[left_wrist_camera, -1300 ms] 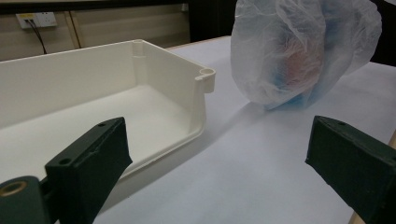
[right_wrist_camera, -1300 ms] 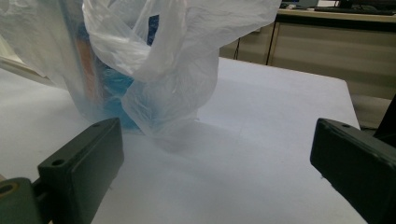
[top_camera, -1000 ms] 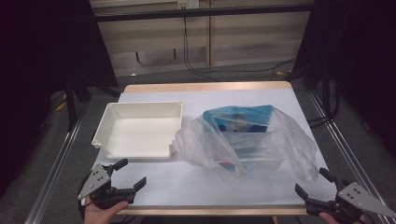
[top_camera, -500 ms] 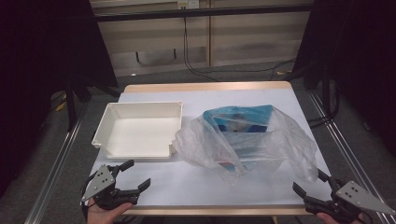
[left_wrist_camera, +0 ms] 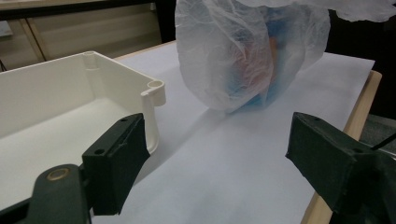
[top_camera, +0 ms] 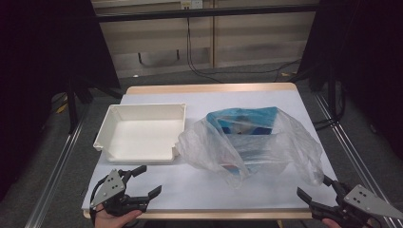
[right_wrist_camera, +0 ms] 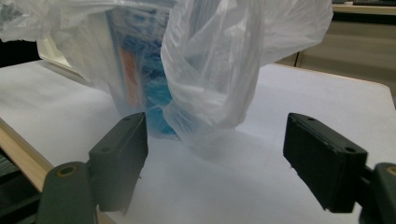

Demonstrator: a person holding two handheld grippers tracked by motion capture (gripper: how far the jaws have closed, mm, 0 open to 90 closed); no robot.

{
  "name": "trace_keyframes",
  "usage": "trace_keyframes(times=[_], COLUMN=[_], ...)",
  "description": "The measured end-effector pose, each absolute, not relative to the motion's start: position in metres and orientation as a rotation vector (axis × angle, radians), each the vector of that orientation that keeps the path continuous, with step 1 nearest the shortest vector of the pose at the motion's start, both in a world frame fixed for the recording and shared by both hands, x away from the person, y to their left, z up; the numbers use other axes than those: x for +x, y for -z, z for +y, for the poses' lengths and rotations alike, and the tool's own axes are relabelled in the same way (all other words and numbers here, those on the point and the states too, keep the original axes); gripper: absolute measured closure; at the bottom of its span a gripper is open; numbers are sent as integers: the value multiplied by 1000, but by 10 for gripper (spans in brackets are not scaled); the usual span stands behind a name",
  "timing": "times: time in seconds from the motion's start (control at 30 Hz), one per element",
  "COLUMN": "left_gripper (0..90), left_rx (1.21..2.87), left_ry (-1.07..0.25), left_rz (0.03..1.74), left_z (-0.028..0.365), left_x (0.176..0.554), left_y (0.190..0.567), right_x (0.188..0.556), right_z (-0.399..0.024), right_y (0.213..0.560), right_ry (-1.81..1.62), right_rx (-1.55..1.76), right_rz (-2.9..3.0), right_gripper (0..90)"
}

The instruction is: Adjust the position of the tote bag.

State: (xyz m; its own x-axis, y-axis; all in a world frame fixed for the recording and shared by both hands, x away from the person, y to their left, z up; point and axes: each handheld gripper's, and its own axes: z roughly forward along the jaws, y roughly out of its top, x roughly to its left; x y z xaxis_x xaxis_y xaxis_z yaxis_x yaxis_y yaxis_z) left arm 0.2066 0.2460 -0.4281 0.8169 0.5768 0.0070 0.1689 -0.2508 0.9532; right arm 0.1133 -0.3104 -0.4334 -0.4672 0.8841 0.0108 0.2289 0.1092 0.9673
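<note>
As both jaws narrow empty, left gripper [top_camera: 145, 182] nearer tray [top_camera: 105, 127], bag [top_camera: 247, 142] unmoved.

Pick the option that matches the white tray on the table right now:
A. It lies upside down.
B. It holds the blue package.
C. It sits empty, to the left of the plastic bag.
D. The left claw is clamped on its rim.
C: in the high view the white tray stands upright with a bare floor, and the plastic bag with the blue package inside rests on the table to its right.
</note>
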Motion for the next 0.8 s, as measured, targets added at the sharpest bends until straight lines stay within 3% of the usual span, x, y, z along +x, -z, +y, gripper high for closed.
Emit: trace_keyframes(times=[0.33,0.67,0.8], left_gripper=[195,195,194], left_rx=[1842,1858,1844], left_ry=[-392,-377,-372], left_rz=[514,485,463], left_z=[232,221,214], left_x=[199,196,200], left_y=[428,426,421], right_x=[118,135,143], right_z=[-313,-312,-313], right_y=[405,397,401], right_ry=[-1416,-1518,-1545], right_rx=[1026,1003,1024], right_rz=[1791,1850,1871], right_gripper=[225,479,657])
